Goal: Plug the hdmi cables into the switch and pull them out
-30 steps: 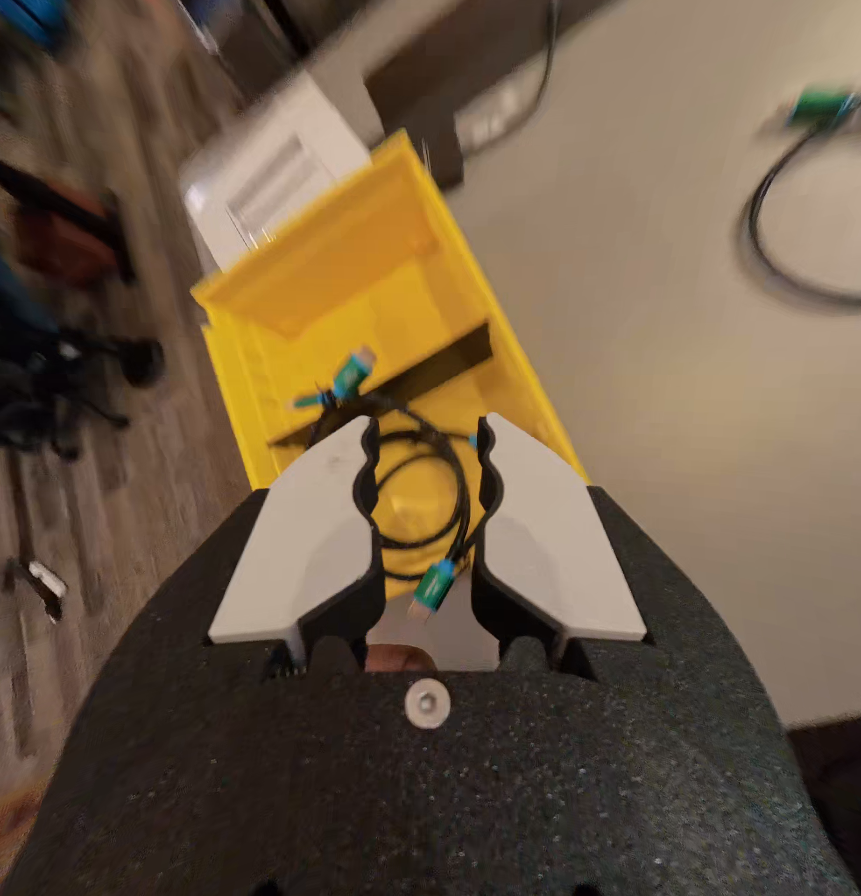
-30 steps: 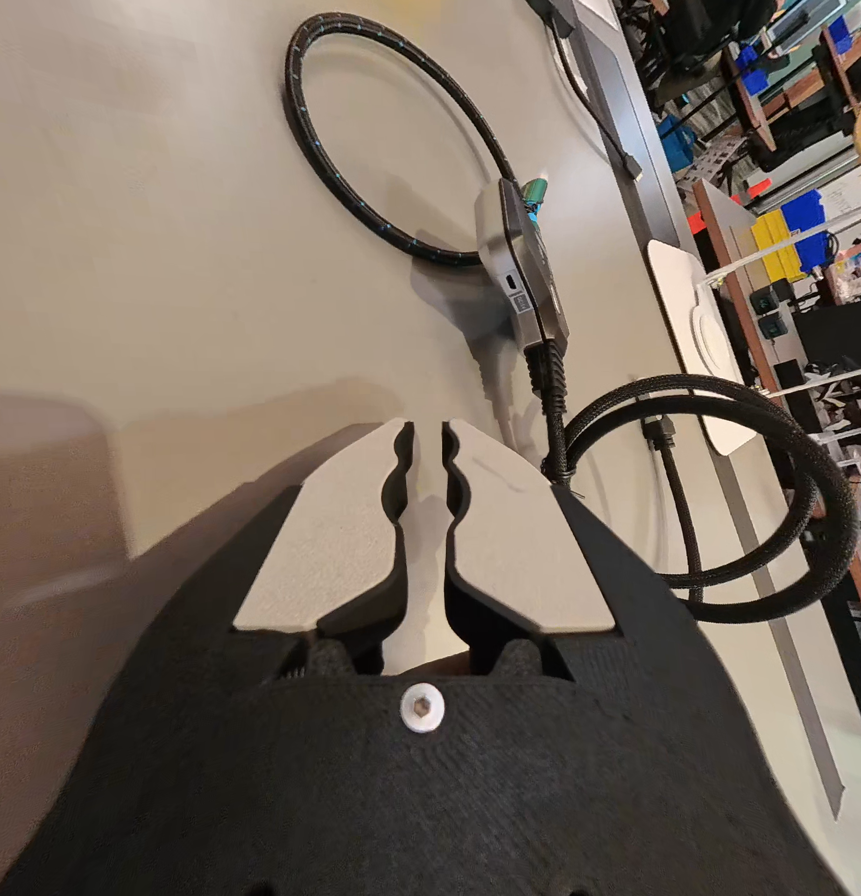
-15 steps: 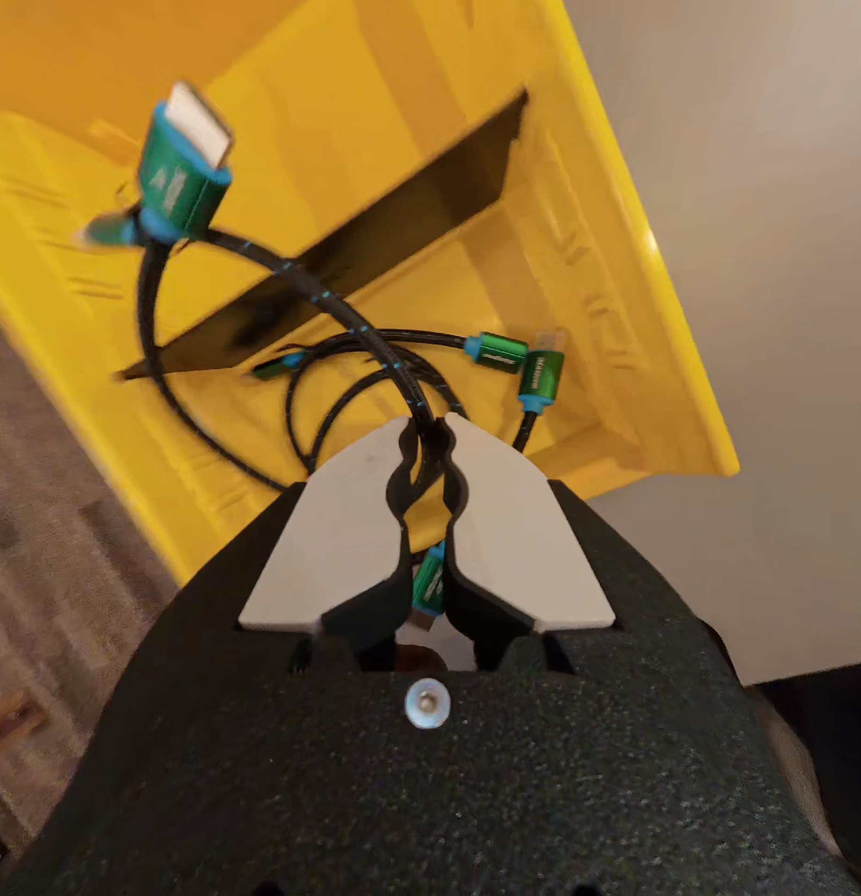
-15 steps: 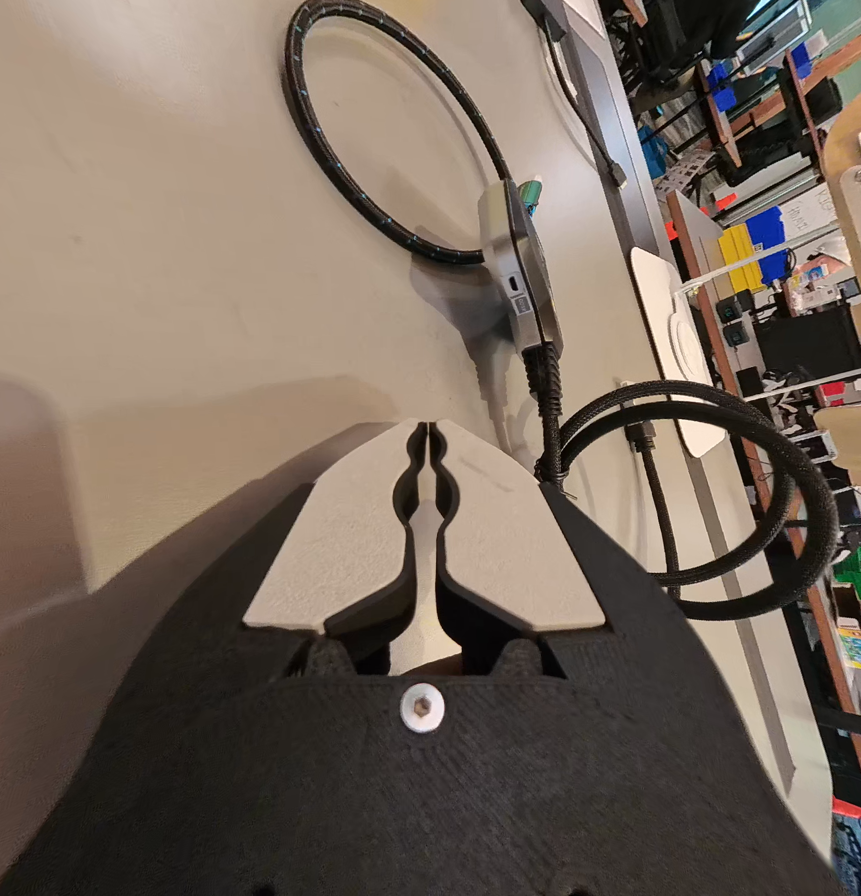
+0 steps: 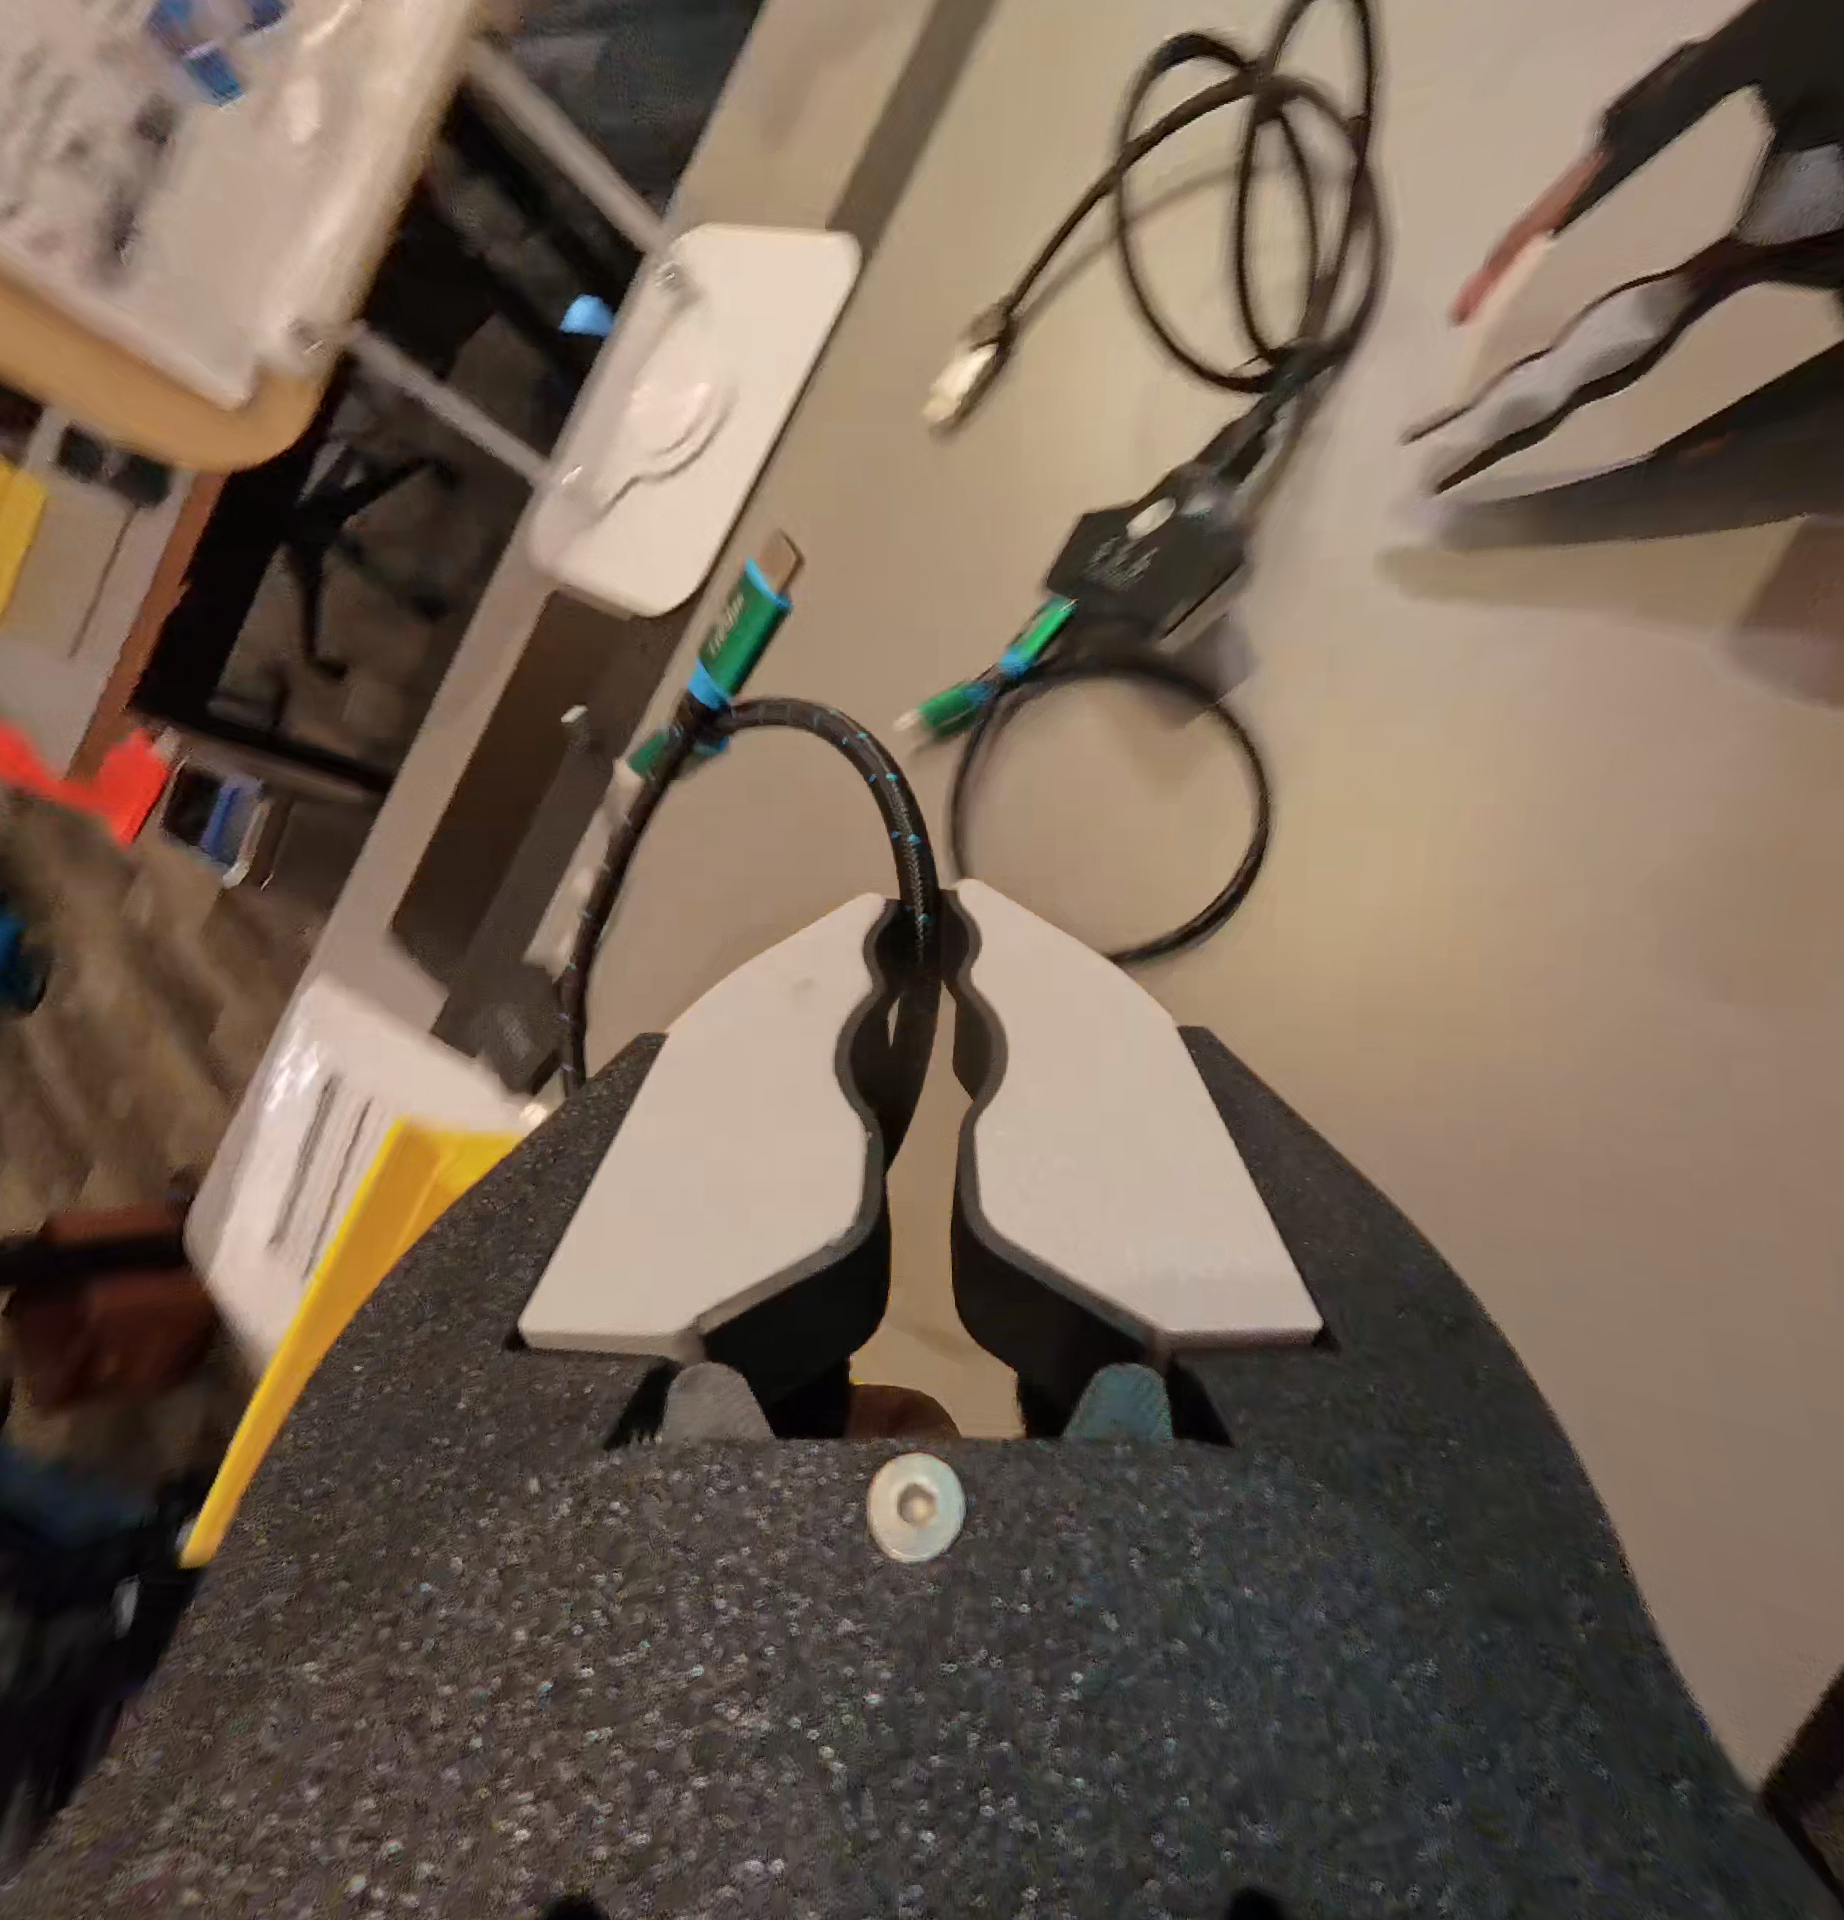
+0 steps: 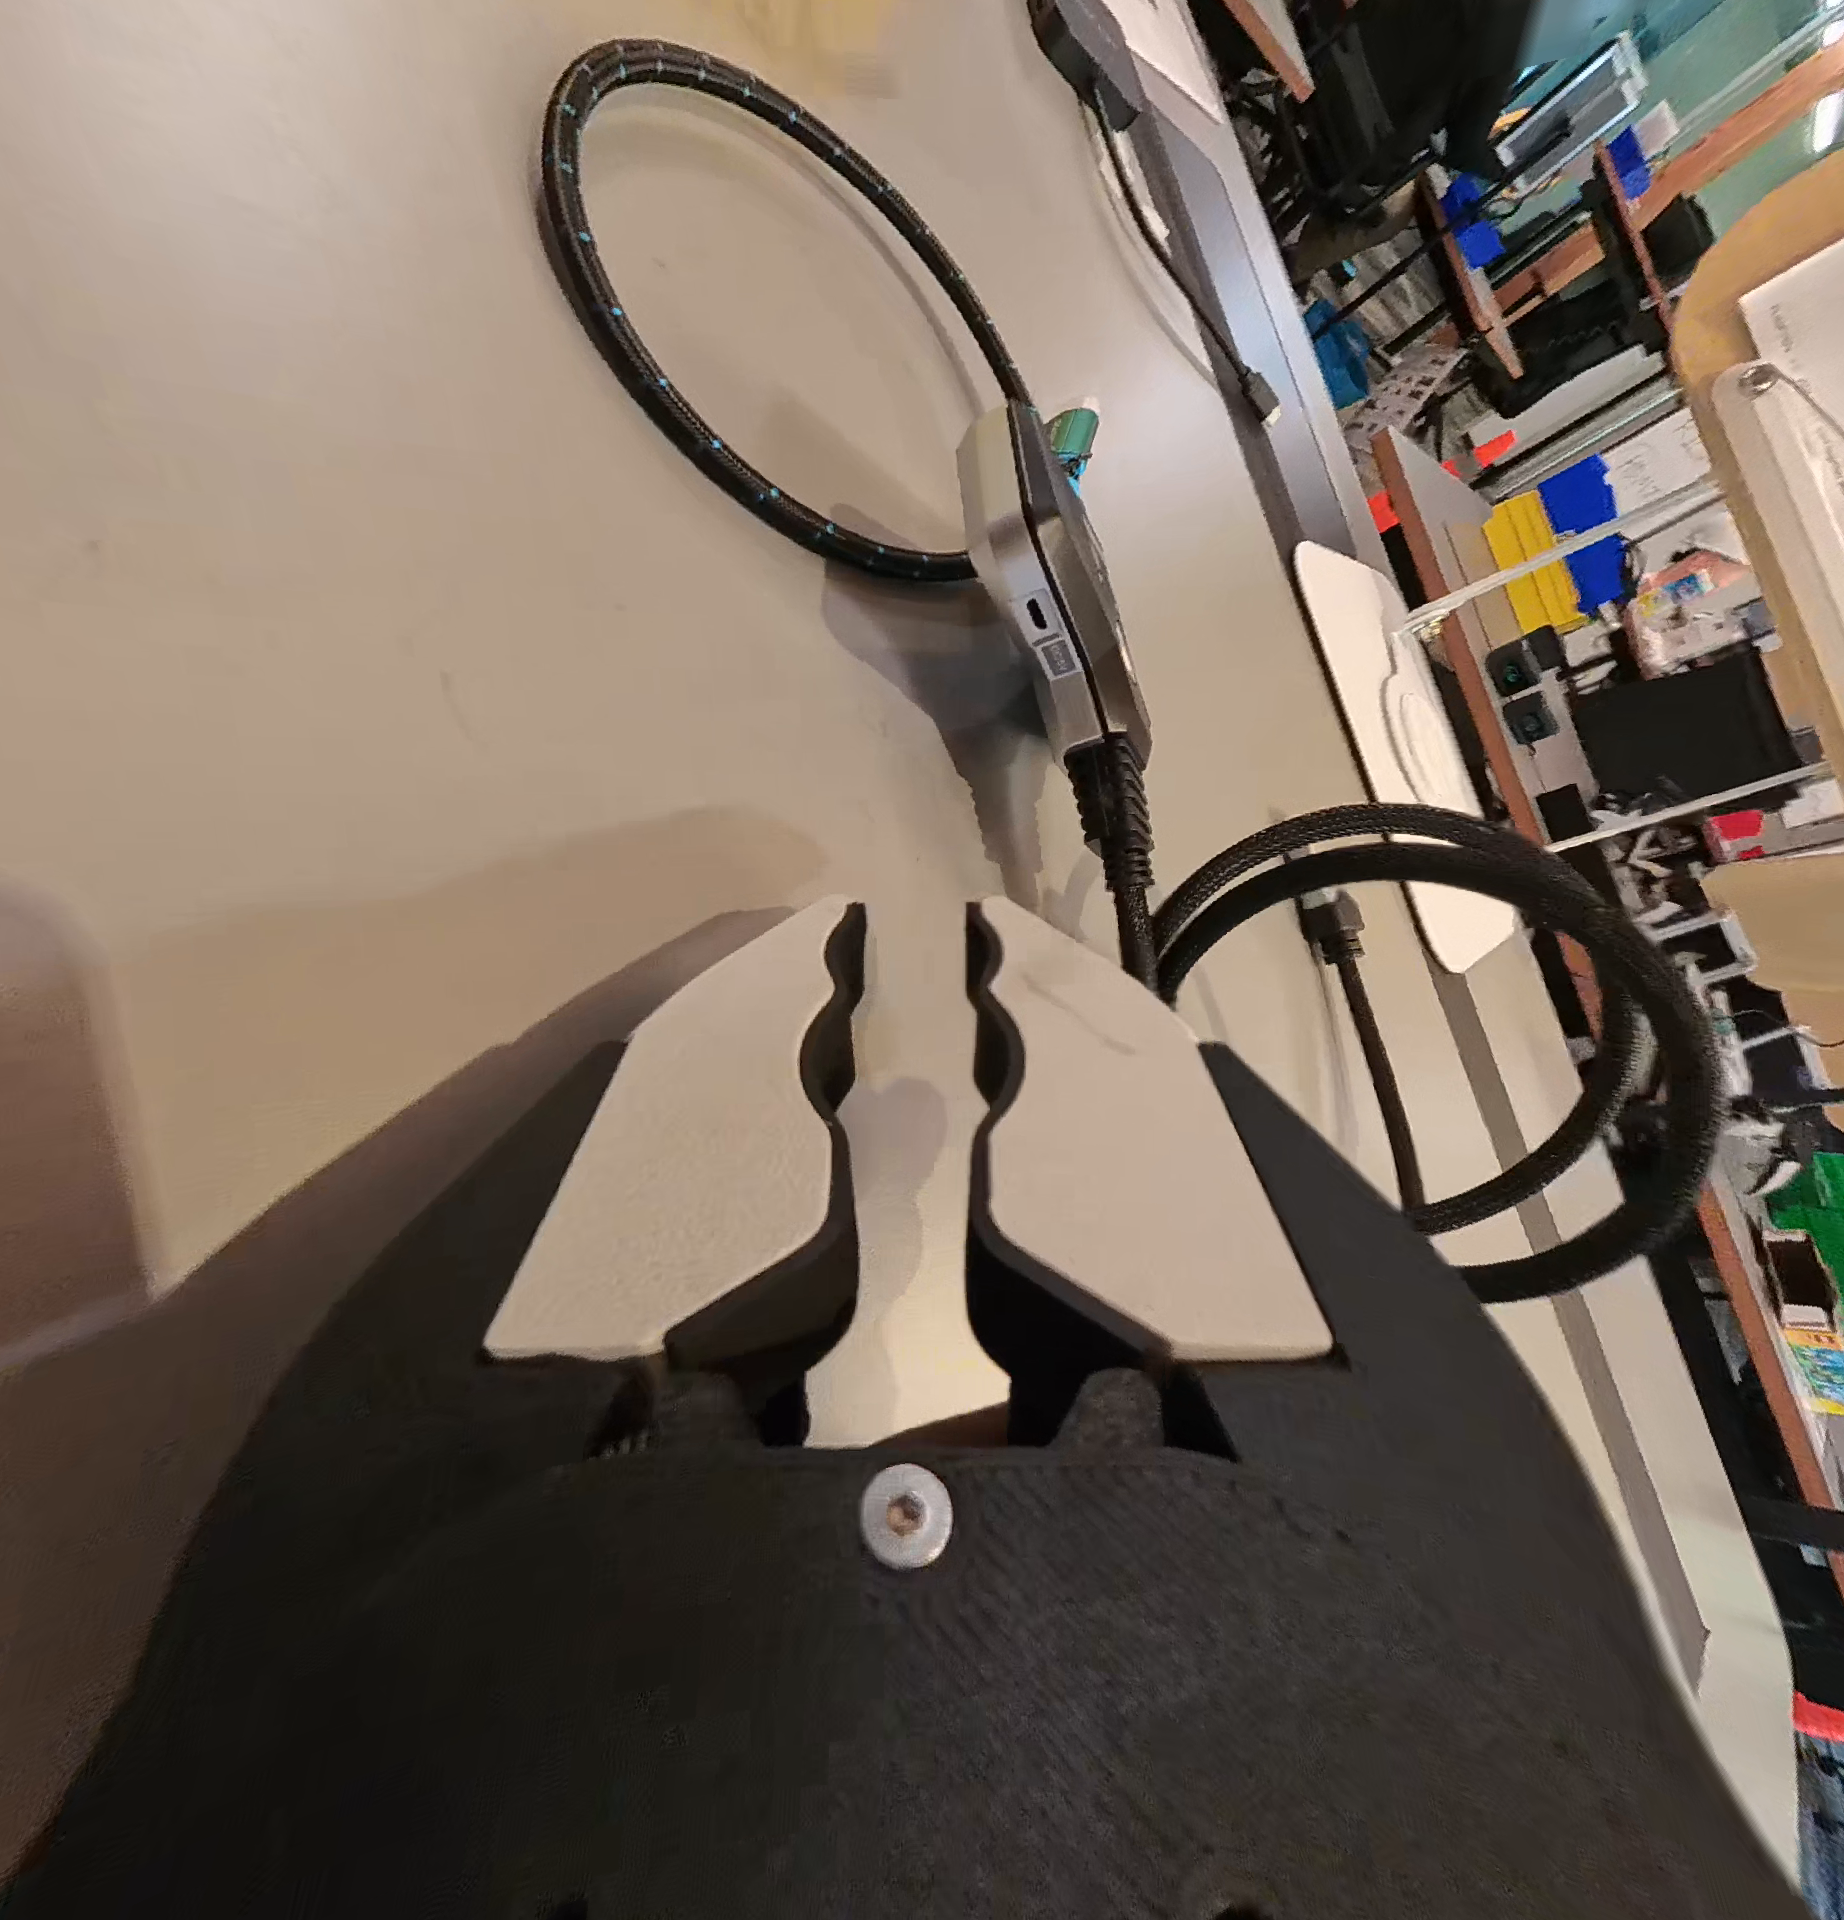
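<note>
Gone from under the left gripper (image 5: 920, 914) is the yellow bin (image 5: 305, 1320) it was reaching into a second ago; only a corner of it now shows at the lower left, and the beige table (image 5: 1520, 935) lies ahead instead. Its jaws, wide apart a second ago, are now pinched on a black braided cable (image 5: 902, 831) that rises from between the fingertips, arches left and ends in a green plug (image 5: 741, 629) held in the air. A second strand of this cable drops at the left toward the gripper's body. Farther out on the table lie a looped cable (image 5: 1250, 821) with green plugs, a dark hub (image 5: 1146, 566) and a white pad (image 5: 689, 416).

Over on the right, the right gripper (image 6: 916, 920) lies low over the table (image 6: 326, 520), pointing along it. Its fingers, nearly pressed together half a second ago, now stand slightly apart with bare table showing between them. Just beyond and to the right are the grey hub (image 6: 1053, 613) with its thick black lead (image 6: 1115, 831), coiled, and a braided loop (image 6: 689, 416) behind it. The left wrist view shows this gripper blurred at the upper right.
</note>
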`<state>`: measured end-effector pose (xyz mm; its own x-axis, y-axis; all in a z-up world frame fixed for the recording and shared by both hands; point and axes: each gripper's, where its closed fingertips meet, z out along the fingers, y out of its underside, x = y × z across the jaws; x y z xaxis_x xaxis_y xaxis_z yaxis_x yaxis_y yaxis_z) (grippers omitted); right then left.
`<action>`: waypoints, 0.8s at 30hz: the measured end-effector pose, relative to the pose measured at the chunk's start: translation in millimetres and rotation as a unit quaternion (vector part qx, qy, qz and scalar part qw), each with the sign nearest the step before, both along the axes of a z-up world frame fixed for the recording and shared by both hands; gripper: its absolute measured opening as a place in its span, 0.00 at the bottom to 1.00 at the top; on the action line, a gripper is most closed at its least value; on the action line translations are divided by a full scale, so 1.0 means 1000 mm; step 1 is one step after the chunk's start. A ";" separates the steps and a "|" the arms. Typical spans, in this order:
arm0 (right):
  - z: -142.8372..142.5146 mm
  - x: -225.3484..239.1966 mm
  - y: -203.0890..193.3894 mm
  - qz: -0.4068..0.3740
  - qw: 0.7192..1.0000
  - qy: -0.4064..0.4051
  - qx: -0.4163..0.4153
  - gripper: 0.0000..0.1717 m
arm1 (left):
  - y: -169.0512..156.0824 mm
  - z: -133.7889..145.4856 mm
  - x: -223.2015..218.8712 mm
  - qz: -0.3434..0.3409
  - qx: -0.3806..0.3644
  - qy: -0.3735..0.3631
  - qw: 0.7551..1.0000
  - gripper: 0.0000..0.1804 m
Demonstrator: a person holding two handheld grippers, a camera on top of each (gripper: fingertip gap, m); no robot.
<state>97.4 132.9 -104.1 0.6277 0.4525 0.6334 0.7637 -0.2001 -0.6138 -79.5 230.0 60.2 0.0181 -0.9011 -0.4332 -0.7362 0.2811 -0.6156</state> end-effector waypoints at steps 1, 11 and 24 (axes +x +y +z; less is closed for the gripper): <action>0.002 0.002 0.001 -0.002 1.000 -0.004 0.011 0.13 | -0.009 -0.012 0.017 -0.018 -0.004 -0.002 1.000 0.04; 0.024 0.011 0.007 -0.006 0.995 -0.021 0.100 0.16 | -0.059 -0.099 0.075 -0.104 0.026 -0.015 0.994 0.04; 0.039 -0.028 0.044 0.009 0.981 -0.101 0.166 0.18 | -0.067 -0.112 0.061 -0.117 0.060 -0.060 0.990 0.04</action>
<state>69.1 176.5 -64.8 0.4678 0.2100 0.8585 0.8781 -0.0007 -0.4784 -18.8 162.7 -52.0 -0.1269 -0.8286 -0.5452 -0.5668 0.5117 -0.6457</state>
